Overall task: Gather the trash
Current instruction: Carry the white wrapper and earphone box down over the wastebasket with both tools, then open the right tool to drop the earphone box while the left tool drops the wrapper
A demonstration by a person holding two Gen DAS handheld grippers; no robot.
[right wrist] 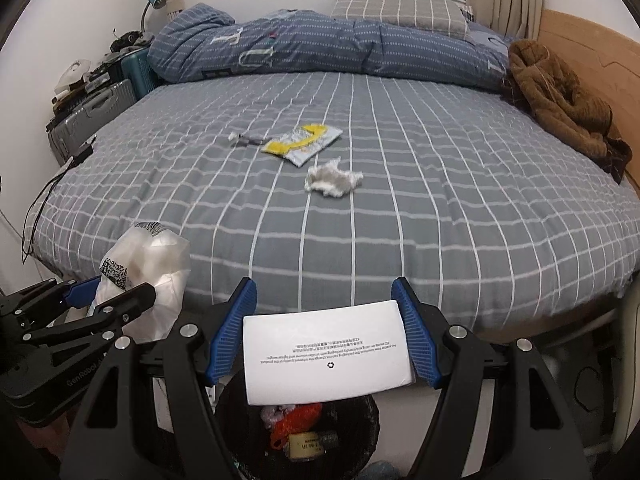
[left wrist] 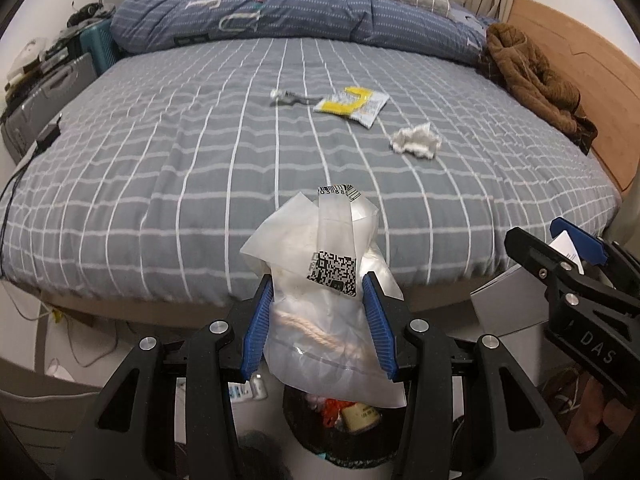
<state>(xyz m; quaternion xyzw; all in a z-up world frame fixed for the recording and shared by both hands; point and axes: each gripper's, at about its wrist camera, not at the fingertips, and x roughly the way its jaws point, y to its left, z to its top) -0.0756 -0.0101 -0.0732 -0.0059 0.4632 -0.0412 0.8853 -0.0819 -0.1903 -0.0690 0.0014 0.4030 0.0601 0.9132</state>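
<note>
My left gripper (left wrist: 318,284) is shut on a clear plastic bag (left wrist: 320,292) with barcode stickers, held above a black trash bin (left wrist: 344,448) that holds some rubbish. My right gripper (right wrist: 324,292) is shut on a white card (right wrist: 326,354) with small print, held over the same bin (right wrist: 240,424). On the grey checked bed lie a yellow and silver wrapper (left wrist: 352,105) (right wrist: 302,142), a crumpled white tissue (left wrist: 416,142) (right wrist: 332,178) and a small grey scrap (left wrist: 286,97) (right wrist: 248,138). The right gripper shows in the left wrist view (left wrist: 560,256), and the left gripper in the right wrist view (right wrist: 116,288).
A blue duvet (right wrist: 320,48) and a pillow (right wrist: 400,8) lie at the bed's far end. A brown garment (right wrist: 560,96) lies along the wooden headboard (right wrist: 592,48) on the right. Suitcases (right wrist: 92,112) and clutter stand left of the bed. A black cable (right wrist: 48,192) hangs over the left edge.
</note>
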